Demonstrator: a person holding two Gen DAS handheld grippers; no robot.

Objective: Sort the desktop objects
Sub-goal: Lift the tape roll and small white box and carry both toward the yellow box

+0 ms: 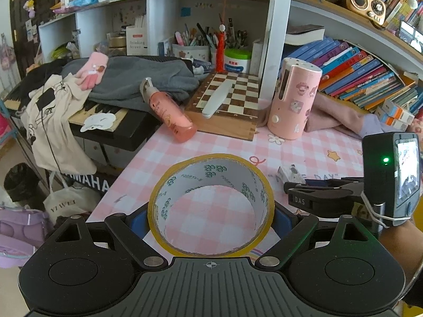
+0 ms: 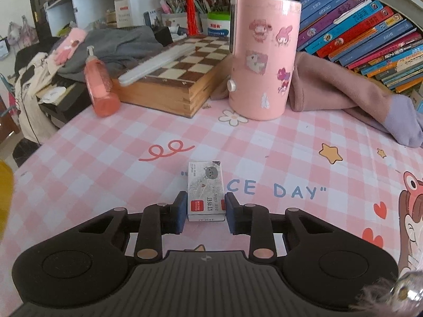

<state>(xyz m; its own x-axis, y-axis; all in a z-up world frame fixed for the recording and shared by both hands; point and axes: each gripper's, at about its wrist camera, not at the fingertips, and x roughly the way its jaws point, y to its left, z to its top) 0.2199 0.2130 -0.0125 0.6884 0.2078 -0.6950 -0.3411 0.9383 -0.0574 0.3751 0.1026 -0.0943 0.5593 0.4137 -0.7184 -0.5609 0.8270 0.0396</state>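
Note:
A roll of yellow-edged tape [image 1: 211, 174] stands upright on the pink checked tablecloth [image 1: 304, 148], and my left gripper [image 1: 210, 222] is shut on it with a blue pad pressed against each side. A sliver of that roll [image 2: 5, 185] shows at the left edge of the right wrist view. A small white staple box [image 2: 205, 187] with a cat picture lies flat on the cloth. My right gripper [image 2: 206, 211] is shut on the box's near end, pads touching both long sides. From the left wrist view the right gripper [image 1: 298, 192] reaches in from the right at the box [image 1: 289, 173].
Behind stand a pink sticker-covered cylinder [image 2: 261, 58], a wooden chessboard box [image 2: 174, 79] and a pink pump bottle [image 2: 100, 84] lying down. A pink garment with a lilac cuff [image 2: 357, 97] lies to the right below leaning books [image 2: 370, 26]. The table edge [image 1: 127, 163] drops off at left.

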